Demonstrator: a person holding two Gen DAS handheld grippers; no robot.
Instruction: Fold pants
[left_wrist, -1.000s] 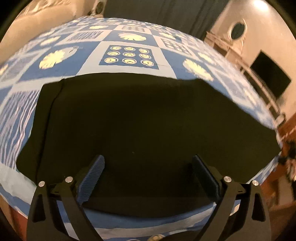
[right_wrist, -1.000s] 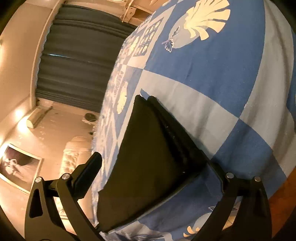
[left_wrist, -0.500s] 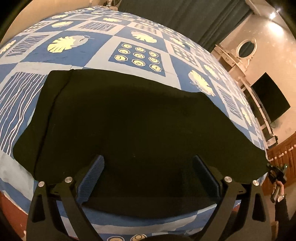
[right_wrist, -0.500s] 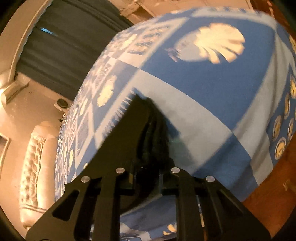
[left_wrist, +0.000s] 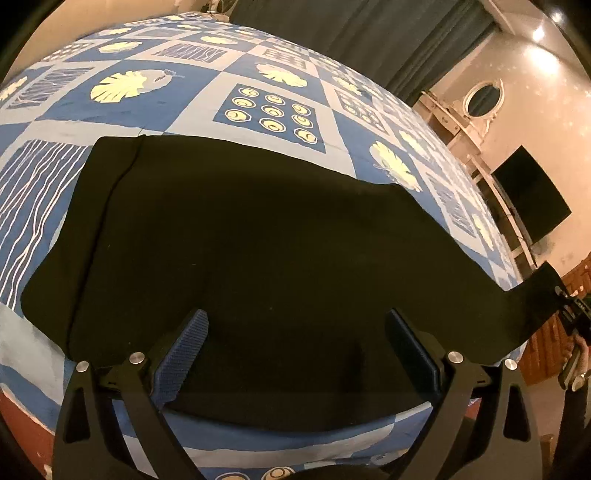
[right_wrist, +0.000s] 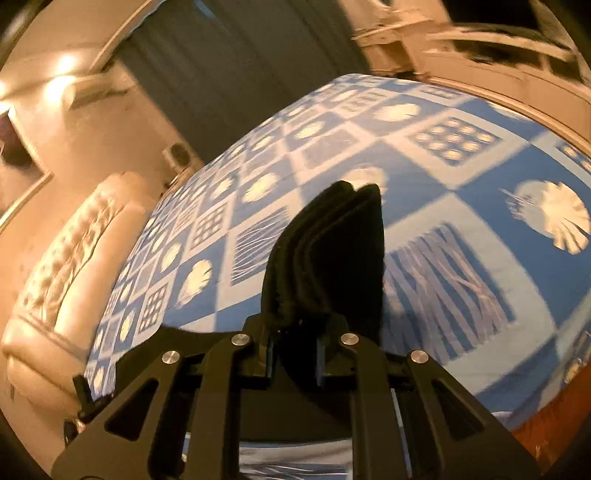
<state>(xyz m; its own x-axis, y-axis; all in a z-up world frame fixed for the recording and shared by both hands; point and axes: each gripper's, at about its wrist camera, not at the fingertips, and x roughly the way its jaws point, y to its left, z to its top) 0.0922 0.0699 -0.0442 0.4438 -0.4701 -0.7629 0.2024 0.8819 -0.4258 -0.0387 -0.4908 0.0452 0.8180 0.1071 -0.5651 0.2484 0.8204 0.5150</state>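
A: Lying flat across the near part of the bed (left_wrist: 266, 66), the black pants (left_wrist: 258, 229) run lengthwise from one side of the left wrist view to the other. One end stops square near the striped blue panel (left_wrist: 33, 192); the other end tapers toward the bed's far side edge and is raised off it.

B: Which tool is nearer that raised end?

A: The right tool (right_wrist: 293, 354). Its jaws are together, clamped on a bunched stack of pant layers that stands up ahead of it, clear of the bedspread. The left tool (left_wrist: 295, 343) hangs over the middle of the pants at the near edge, pitched downward, jaws wide apart, pinching nothing.

B: So the fold turns on what?

A: Probably on carrying the raised end along the long axis toward the square end.
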